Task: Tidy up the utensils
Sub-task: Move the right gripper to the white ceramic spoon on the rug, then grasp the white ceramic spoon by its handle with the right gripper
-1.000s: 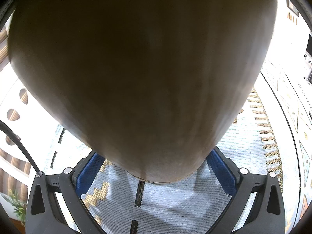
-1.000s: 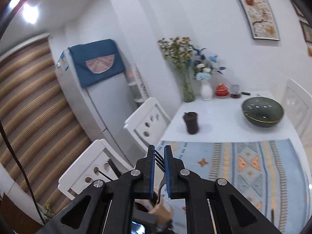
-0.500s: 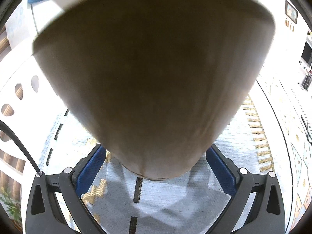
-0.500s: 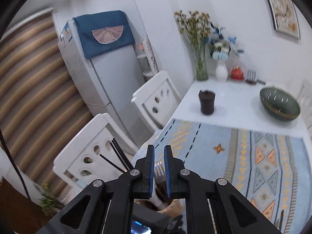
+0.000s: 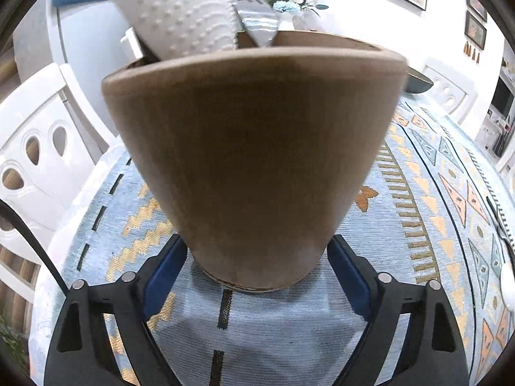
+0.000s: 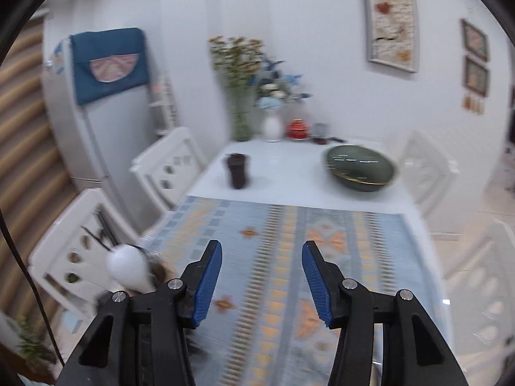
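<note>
Left gripper (image 5: 257, 267) closing around the base of the brown utensil holder (image 5: 254, 160) on the patterned tablecloth (image 5: 418, 212), blue pads beside it, contact unclear. White spoon (image 5: 180, 13) and metal utensil (image 5: 257, 25) standing in the holder. Right gripper (image 6: 262, 281) opening, empty, above the cloth.

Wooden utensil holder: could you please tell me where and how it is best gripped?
Probably low on the wooden utensil holder, across its narrow base, coming level from the near side. It stands upright and tapers downward, and the white utensil and metal utensil sticking out block the top.
</note>
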{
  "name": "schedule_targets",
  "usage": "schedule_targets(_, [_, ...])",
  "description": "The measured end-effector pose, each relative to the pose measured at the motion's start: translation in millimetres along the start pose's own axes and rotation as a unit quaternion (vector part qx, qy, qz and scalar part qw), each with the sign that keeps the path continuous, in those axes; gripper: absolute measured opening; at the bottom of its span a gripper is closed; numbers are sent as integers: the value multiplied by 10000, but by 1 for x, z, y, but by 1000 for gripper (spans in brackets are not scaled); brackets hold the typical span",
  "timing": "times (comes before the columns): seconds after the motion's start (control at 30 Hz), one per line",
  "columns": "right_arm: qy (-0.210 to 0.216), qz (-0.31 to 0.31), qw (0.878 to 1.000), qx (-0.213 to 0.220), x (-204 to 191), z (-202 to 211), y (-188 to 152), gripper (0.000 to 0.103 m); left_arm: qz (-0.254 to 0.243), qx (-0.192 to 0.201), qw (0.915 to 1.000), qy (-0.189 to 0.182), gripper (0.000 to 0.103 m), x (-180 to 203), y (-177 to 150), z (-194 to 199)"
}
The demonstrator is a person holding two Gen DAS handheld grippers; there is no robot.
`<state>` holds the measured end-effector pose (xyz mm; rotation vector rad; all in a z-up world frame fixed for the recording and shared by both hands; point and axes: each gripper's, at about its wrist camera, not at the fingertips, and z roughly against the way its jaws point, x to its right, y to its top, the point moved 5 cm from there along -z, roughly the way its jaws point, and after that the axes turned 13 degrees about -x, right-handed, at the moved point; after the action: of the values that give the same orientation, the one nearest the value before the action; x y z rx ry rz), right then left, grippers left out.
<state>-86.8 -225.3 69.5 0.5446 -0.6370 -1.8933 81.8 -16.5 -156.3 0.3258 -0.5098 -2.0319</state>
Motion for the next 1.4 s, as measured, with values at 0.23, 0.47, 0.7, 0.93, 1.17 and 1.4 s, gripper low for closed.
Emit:
schedule_targets(0.23, [-592, -927, 9909, -773, 85, -8, -64, 80, -3, 2, 10000, 9, 87, 4, -2, 4])
schedule_targets(0.47, [-740, -1277, 9765, -1569, 116, -36, -131, 80, -6, -13, 10000, 25, 87, -5, 3, -3])
schedule_targets(0.7, [-567, -1663, 9577, -2277, 128, -71, -183, 80, -23, -36, 10000, 63, 88, -3, 6, -3])
schedule_targets(0.93, [-362, -2016, 9417, -2670, 140, -89, -217, 67, -40, -105, 9999, 86, 89, -1, 8, -7])
schedule_targets(1.17, [-282, -2204, 9247, -3091, 147, -108, -242, 63, -38, -105, 9999, 83, 89, 0, 8, -7])
schedule_targets(1.4, [-70, -1436, 9234, -3558, 130, -127, -243, 63, -42, -133, 9999, 87, 89, 1, 9, -8])
